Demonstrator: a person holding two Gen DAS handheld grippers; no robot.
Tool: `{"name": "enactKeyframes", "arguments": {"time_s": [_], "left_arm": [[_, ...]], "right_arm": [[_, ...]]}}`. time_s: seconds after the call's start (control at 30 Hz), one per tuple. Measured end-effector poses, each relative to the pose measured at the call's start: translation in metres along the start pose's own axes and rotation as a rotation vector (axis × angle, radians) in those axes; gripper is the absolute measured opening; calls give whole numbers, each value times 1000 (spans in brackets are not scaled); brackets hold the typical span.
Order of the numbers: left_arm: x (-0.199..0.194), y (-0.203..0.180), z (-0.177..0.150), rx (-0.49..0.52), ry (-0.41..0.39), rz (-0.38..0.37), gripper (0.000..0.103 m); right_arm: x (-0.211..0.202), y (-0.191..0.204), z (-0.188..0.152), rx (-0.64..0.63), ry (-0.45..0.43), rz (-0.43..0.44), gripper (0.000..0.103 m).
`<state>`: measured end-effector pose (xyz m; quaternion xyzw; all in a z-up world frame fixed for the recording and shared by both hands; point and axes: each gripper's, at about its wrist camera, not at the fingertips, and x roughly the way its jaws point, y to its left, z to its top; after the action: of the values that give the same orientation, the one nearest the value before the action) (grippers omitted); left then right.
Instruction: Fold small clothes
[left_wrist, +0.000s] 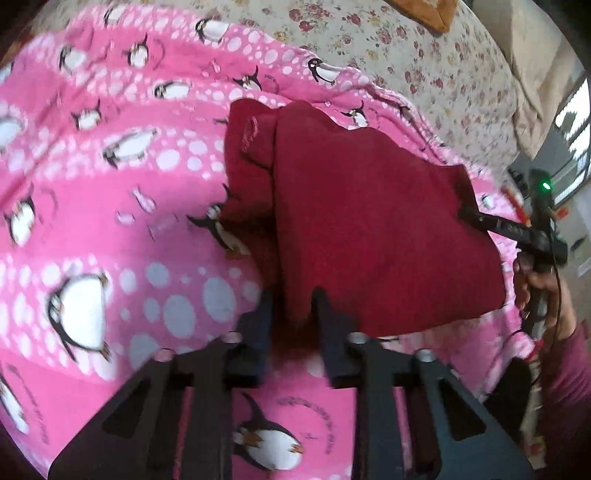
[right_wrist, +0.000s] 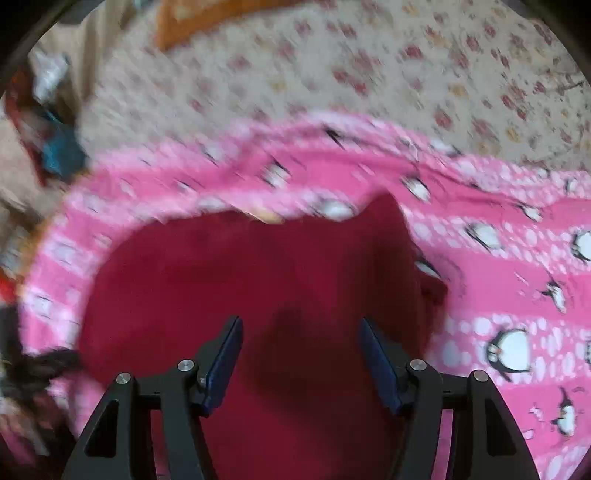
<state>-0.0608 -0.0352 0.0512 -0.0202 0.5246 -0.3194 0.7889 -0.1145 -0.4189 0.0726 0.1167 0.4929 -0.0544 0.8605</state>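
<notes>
Left gripper (left_wrist: 291, 295) clamped on the near edge of the dark red garment (left_wrist: 369, 229), which extends ahead of it over the pink penguin blanket (left_wrist: 110, 221); right gripper (right_wrist: 301, 325) hovers parted above.

A home bedroom: a floral bedsheet (left_wrist: 436, 66) under a pink penguin blanket (left_wrist: 110, 221).

Pink penguin blanket (left_wrist: 110, 221) spread over cream floral bedspread (left_wrist: 443, 74). Orange cushion (right_wrist: 207, 18) at far edge. Bright window (left_wrist: 572, 122) at right, daylight. Blurred clutter (right_wrist: 55, 147) at left.
</notes>
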Motion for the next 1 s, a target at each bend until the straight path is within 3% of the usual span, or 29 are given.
{"name": "enactKeyframes", "arguments": {"time_s": [0.07, 0.13, 0.23, 0.33, 0.43, 0.53, 0.57, 0.7, 0.93, 1.0], "left_arm": [[-3, 6, 3, -11, 2, -5, 11], [-7, 11, 4, -23, -3, -9, 8], [-13, 11, -2, -18, -15, -3, 8], [-11, 10, -9, -23, -17, 7, 8], [-15, 6, -9, -28, -38, 26, 8], [-20, -2, -7, -31, -57, 61, 8], [-20, -2, -7, -35, -59, 69, 8], [-17, 3, -4, -71, -72, 114, 31], [-7, 9, -2, -76, -90, 145, 42], [-5, 8, -3, -78, -98, 152, 42]], "right_arm": [[17, -24, 1, 111, 48, -1, 61], [9, -25, 2, 171, 17, 19, 61], [-9, 5, 5, 73, -9, 49, 62], [-18, 39, 8, -8, -14, 139, 62], [-10, 79, 8, -60, 0, 239, 62], [4, 124, 11, -124, 13, 281, 62], [8, 137, 10, -150, 11, 280, 62], [42, 178, 19, -215, 3, 234, 62], [91, 204, 41, -208, 5, 167, 63], [98, 211, 46, -217, 4, 153, 68]]}}
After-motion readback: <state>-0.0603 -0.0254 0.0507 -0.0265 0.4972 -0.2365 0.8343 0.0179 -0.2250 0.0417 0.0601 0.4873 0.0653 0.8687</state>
